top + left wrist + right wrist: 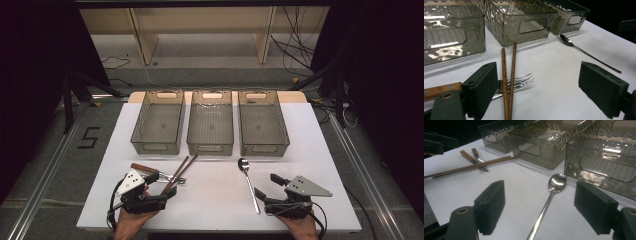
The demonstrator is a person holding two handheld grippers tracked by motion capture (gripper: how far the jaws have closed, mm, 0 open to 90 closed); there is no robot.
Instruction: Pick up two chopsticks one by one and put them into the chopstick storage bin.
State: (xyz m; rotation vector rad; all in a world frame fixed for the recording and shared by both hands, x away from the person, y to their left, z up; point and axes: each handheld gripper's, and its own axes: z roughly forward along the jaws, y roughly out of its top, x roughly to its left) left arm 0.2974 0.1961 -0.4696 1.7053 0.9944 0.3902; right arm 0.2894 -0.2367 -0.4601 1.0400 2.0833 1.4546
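1. Both grippers sit at the table's (310, 150) near edge: the left gripper (165, 186) has its jaws spread over the chopsticks (507, 82) and fork (520, 81); the right gripper (267, 185) is spread beside the spoon (248, 182).
2. Farther back, three bins (210, 122) stand in a row.

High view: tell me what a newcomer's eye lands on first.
Three empty smoky-clear bins stand side by side along the far half of the white table. In front of them lie a long-handled spoon toward the right and a pair of wooden chopsticks crossing wood-handled forks toward the left. The left gripper and right gripper sit at the near edge, jaws open, holding nothing.
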